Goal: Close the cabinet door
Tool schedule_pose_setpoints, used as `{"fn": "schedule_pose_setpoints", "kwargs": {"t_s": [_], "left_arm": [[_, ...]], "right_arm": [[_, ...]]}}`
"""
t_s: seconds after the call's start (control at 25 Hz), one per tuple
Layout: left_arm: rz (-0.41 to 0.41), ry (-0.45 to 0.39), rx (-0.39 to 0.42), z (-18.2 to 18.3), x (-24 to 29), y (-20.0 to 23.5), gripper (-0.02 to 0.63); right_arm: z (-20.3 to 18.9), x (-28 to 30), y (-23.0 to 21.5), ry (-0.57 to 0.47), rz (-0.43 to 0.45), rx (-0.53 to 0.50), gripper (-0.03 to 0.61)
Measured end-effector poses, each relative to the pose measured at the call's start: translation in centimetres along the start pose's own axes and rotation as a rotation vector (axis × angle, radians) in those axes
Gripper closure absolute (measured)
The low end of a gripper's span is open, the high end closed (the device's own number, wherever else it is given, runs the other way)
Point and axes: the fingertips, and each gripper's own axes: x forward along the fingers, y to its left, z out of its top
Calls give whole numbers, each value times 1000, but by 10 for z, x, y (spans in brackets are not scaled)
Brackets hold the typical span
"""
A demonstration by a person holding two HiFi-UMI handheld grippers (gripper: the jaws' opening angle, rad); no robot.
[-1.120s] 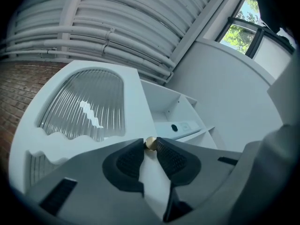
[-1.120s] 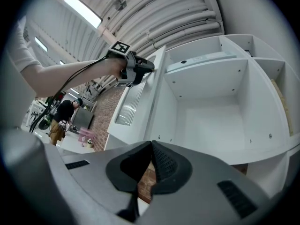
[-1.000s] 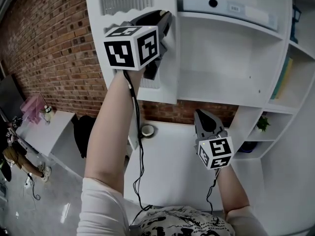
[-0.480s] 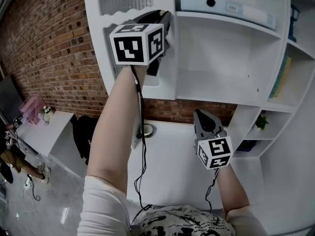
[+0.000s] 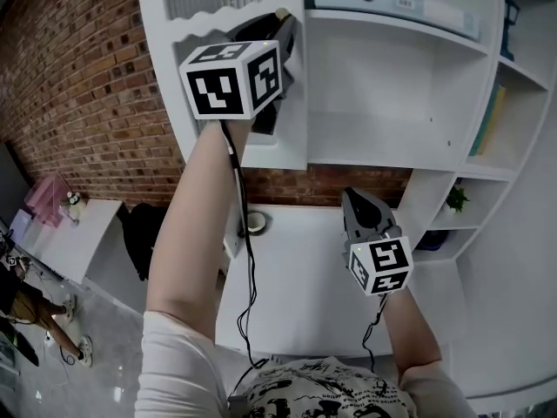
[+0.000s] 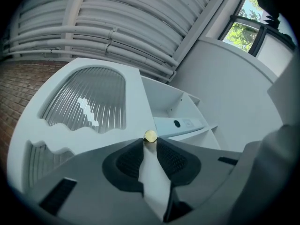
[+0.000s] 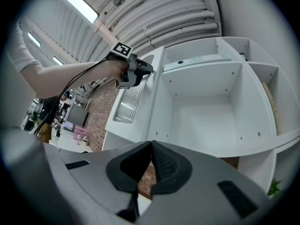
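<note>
Since the left gripper (image 5: 283, 24) is clamped on the free edge of the white cabinet door with the ribbed glass panel (image 5: 170, 68), the step in hand reads as swinging that door shut over the white open-fronted cabinet (image 5: 392, 103). Best done, I judge, by following the hinge's arc: grip firm, wrist turning with the panel so the pads (image 6: 172, 159) do not slide off, slowing before the frame. Door edge sits straight between the pads, its small brass knob (image 6: 150, 136) just past the fingertips. Door stands open, swung out at the left of the empty compartment. Right gripper (image 5: 357, 200) hangs lower, over the white desk (image 5: 296, 294), jaws closed on nothing.
</note>
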Motion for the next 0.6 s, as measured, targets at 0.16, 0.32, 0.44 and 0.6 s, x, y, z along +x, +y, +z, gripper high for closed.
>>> {"fn": "schedule_pose_setpoints", "kwargs": {"t_s": [0.16,0.32,0.44,0.6], "left_arm": [[-61,16,7,-9,-21,-6,543],[-132,15,-17,-20,-48,-13,580],[-178,23,-24,-33,-69,-16,595],[-218,32,-34,-53,-101,-16,600]], "right_arm": [[2,2,11,-5,-26,12,563],[1,1,33,7,-47,17,563],[-1,1,48,14,-57,21,563],[-1,-2,66,7,-76,17,563]]}}
